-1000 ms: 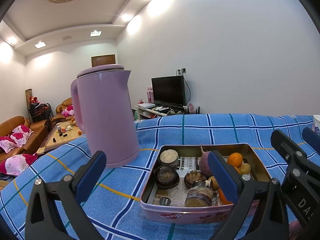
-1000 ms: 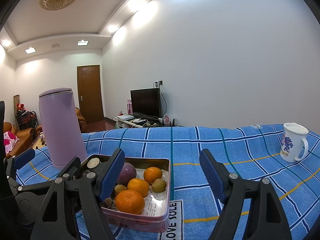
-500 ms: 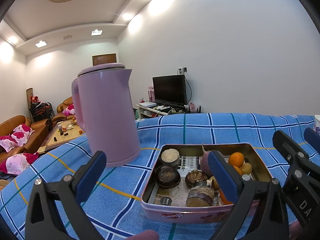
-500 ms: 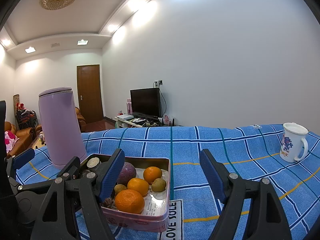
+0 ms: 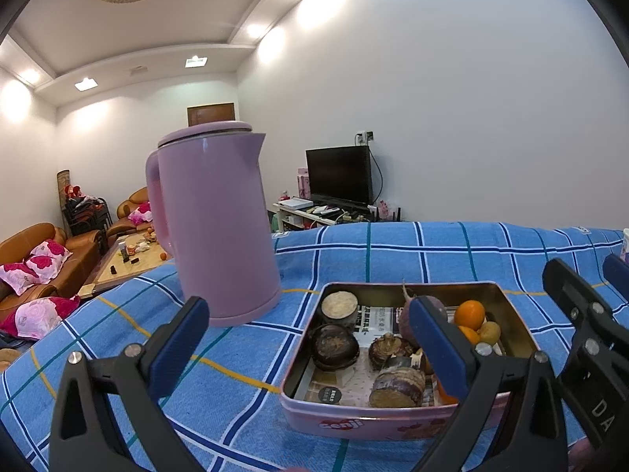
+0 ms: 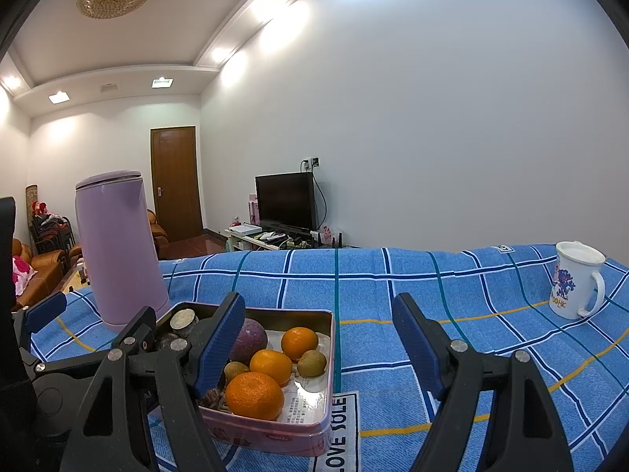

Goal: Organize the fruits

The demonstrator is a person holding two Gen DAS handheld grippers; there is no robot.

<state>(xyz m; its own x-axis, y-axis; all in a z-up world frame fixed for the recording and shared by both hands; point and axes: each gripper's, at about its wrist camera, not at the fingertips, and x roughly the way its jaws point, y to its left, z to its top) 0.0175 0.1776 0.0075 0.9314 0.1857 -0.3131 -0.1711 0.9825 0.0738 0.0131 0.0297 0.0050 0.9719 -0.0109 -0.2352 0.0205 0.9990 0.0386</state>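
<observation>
A pink metal tin (image 5: 365,424) (image 6: 275,438) sits on the blue checked tablecloth. It holds oranges (image 6: 254,395) (image 5: 469,314), small green-brown fruits (image 6: 311,362), a purple round fruit (image 6: 248,340) and dark brown cut pieces (image 5: 335,346). My left gripper (image 5: 310,334) is open and empty, above the cloth just left of the tin's near left part. My right gripper (image 6: 318,338) is open and empty, over the tin's right edge. The left gripper also shows in the right wrist view (image 6: 98,338), beside the tin's left side.
A tall lilac kettle (image 5: 214,228) (image 6: 118,251) stands left of the tin. A white printed mug (image 6: 576,281) stands at the far right. A "LOVE SOLE" label (image 6: 340,424) lies on the cloth by the tin. A TV and sofas are beyond the table.
The left wrist view has shifted slightly; the kettle and tin sit a little further right in it. The right gripper has barely moved. Both stay open.
</observation>
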